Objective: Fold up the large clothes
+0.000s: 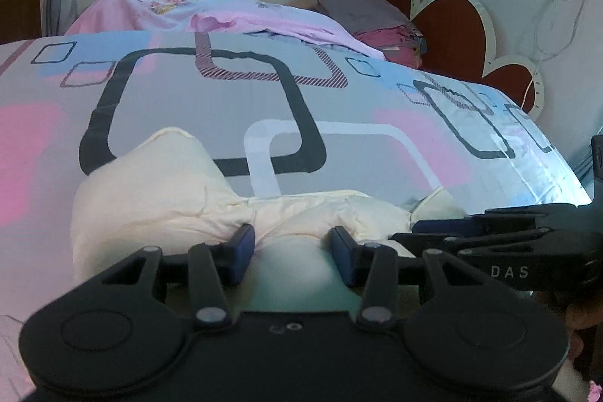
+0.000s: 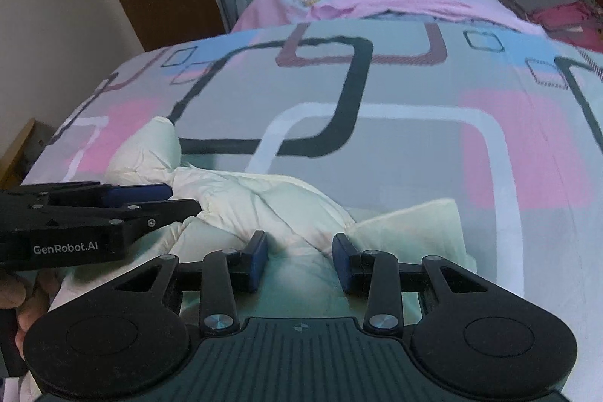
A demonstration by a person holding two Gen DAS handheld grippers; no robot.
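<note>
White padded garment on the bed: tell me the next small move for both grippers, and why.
Probably shut both sets of jaws on the fabric between them. The left gripper and right gripper stand open side by side over the bunched white garment, which lies crumpled on the patterned bedspread, so neither has a hold to spread it flat.
</note>
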